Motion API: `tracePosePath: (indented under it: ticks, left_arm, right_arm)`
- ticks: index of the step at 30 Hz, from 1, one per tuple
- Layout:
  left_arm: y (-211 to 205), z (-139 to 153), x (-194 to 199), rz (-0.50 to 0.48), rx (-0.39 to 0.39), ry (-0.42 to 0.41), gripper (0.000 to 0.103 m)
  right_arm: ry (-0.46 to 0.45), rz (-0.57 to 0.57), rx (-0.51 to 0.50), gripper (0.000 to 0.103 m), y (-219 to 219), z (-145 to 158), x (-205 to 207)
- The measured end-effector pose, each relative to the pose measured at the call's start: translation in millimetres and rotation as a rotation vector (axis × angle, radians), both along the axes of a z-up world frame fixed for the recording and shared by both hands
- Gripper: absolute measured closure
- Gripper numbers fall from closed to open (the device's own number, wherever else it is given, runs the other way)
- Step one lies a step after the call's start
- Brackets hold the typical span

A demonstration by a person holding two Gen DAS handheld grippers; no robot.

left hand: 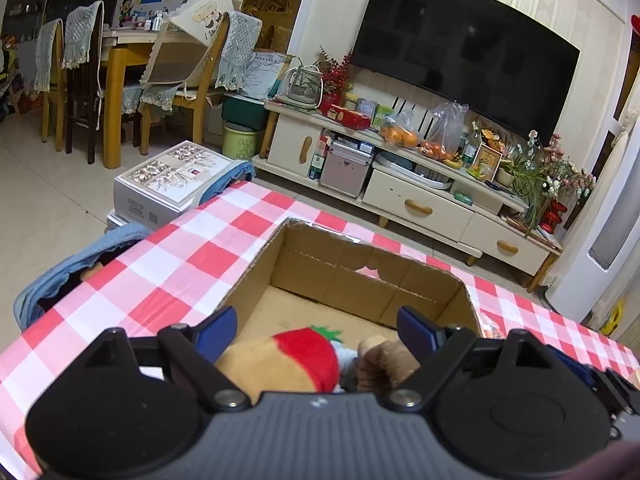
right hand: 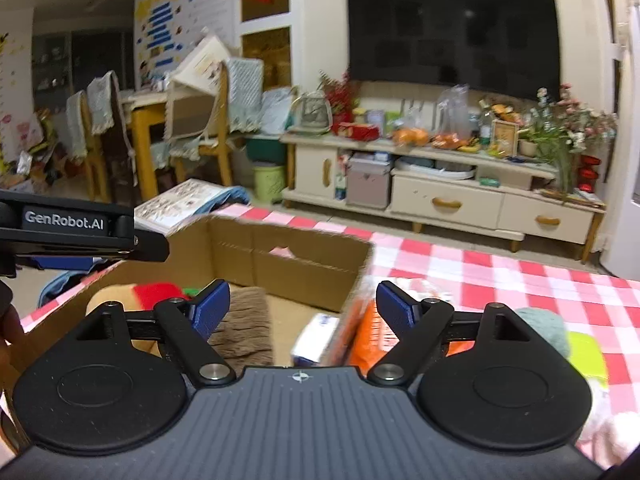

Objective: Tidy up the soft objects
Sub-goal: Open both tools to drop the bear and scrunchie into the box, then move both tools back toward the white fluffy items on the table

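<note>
Right wrist view showed the right tongs (right hand: 298, 306) wide and empty over the box (right hand: 312, 256) rim; left tongs (left hand: 316, 328) gaped around the plush (left hand: 288, 356), seemingly released inside. Withdrawing straight up seemed best.

The left hand-held gripper (left hand: 318, 326) is tilting downward with its blue fingers (left hand: 218, 326) spread wide and pressing on nothing, while the right hand-held gripper (right hand: 304, 304) is sitting beside it, likewise angled down, jaws gaping wide and gripping nothing.
</note>
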State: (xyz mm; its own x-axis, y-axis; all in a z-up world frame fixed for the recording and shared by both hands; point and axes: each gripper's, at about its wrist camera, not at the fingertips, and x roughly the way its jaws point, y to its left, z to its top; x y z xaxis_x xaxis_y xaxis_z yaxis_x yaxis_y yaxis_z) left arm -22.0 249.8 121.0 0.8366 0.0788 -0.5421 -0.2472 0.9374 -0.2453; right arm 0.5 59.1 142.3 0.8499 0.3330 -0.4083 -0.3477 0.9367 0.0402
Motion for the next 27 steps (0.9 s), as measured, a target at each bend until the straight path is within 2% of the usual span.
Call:
tracePosePath:
  ticks: [5, 10, 27]
  left_arm:
    - [-3, 0, 2, -0.011, -0.002, 0.003, 0.016]
    - [-10, 0, 3, -0.028, 0.000, 0.008, 0.016]
    - [-44, 0, 7, -0.106, 0.030, 0.013, 0.015]
  right_arm:
    - [-0.033, -0.070, 0.016, 0.002, -20, 2, -15]
    - [-0.011, -0.110, 0.055, 0.002, -35, -1, -22]
    - [0.004, -0.196, 0.088, 0.002, -57, -14, -41]
